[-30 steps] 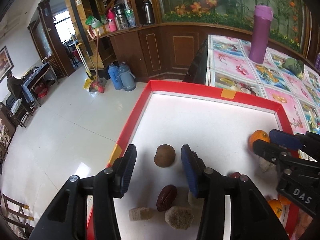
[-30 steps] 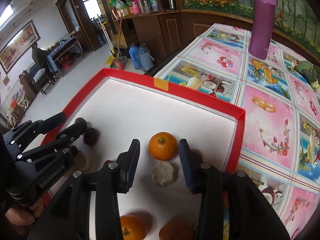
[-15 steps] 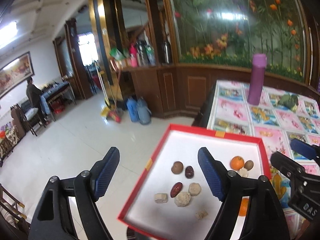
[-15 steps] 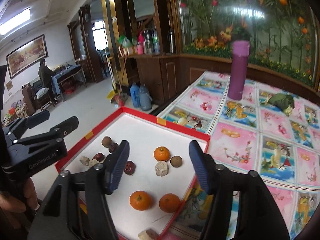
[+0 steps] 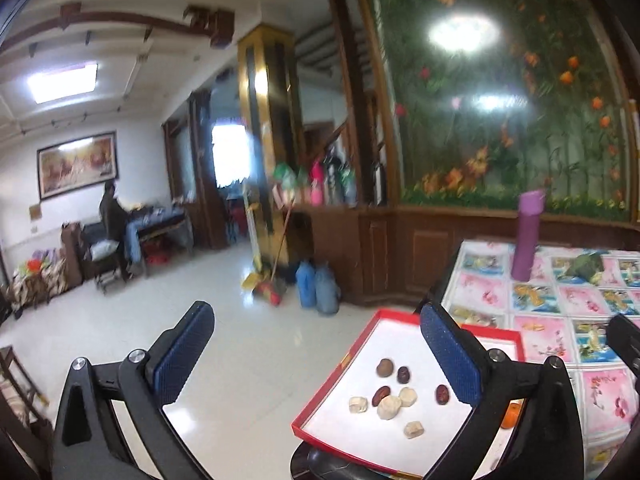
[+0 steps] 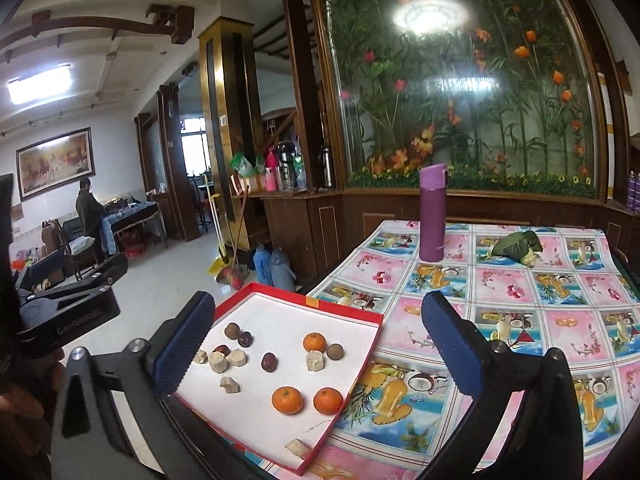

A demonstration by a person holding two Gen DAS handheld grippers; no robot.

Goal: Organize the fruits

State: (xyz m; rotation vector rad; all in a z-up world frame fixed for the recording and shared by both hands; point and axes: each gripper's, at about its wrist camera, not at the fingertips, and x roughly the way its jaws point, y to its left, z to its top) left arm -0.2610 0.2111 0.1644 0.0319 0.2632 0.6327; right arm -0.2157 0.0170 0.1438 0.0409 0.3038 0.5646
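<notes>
A shallow white tray with a red rim [image 6: 308,302] [image 5: 362,340] lies on the table's near left corner. It holds three oranges [image 6: 287,400] [image 6: 328,401] [image 6: 314,342], brown round fruits [image 6: 335,352] [image 6: 230,330], dark red dates [image 6: 269,361] [image 5: 441,393] and pale chunks [image 6: 314,360] [image 5: 389,407]. My right gripper [image 6: 316,346] is open, raised well above and behind the tray, nothing between its fingers. My left gripper [image 5: 320,360] is open too, high over the tray's left edge and the floor, empty.
A purple flask [image 6: 433,213] and a green leafy bundle [image 6: 518,245] stand at the far end of the flowered tablecloth [image 6: 520,300]. Beyond the table's left edge the floor drops away, with blue thermoses [image 6: 274,266], a broom [image 6: 230,268] and a person [image 6: 90,216] far off.
Both grippers have pulled up and back from the tray and opened wider. The tray and fruits now look small and far; one second ago each gripper straddled a fruit.
</notes>
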